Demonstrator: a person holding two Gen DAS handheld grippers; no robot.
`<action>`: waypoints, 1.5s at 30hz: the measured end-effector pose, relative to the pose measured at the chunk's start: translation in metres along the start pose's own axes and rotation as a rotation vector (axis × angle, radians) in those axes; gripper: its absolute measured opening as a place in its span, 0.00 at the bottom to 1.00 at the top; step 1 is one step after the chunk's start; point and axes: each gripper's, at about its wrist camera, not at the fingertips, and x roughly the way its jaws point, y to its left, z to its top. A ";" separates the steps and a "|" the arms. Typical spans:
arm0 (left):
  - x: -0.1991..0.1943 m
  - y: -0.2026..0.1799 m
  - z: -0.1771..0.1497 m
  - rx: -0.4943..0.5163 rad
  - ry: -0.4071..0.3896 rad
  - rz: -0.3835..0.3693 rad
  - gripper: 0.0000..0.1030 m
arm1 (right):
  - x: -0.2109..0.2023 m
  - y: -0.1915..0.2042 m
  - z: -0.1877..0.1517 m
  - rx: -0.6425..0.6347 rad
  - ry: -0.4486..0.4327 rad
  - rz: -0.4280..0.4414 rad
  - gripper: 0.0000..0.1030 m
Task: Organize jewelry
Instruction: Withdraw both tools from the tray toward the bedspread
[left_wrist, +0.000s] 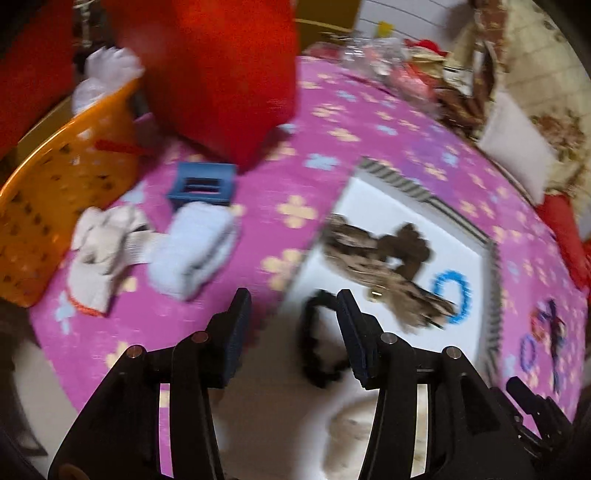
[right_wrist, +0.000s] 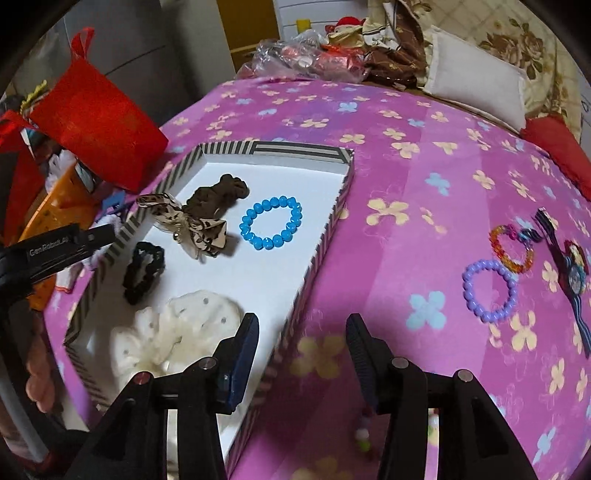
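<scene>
Right wrist view: my right tongs (right_wrist: 301, 350) hang with jaws apart and nothing between them, over the near right edge of the striped-rim white tray (right_wrist: 332, 206). In the tray lie a blue bead bracelet (right_wrist: 271, 222), a black scrunchie (right_wrist: 143, 271), a brown scrunchie (right_wrist: 218, 197) and a cream scrunchie (right_wrist: 177, 339). To the right, a purple bead bracelet (right_wrist: 489, 290) rests on the pink flowered cloth (right_wrist: 406, 184). My left tongs (left_wrist: 293, 325) are apart too, empty, above the tray's black scrunchie (left_wrist: 317, 350).

Glossy plastic beads form the blue bracelet (right_wrist: 271, 223); the tray (right_wrist: 325, 236) floor looks smooth, matt white card.
</scene>
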 end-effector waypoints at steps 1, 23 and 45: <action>0.002 0.003 0.001 -0.007 0.001 0.013 0.46 | 0.005 0.001 0.003 -0.003 0.005 -0.002 0.45; 0.085 -0.027 0.044 0.029 0.057 -0.034 0.46 | 0.020 -0.015 -0.009 0.113 0.068 0.031 0.22; -0.073 -0.165 -0.068 0.399 -0.038 -0.486 0.46 | -0.091 -0.187 -0.141 0.380 -0.063 -0.109 0.48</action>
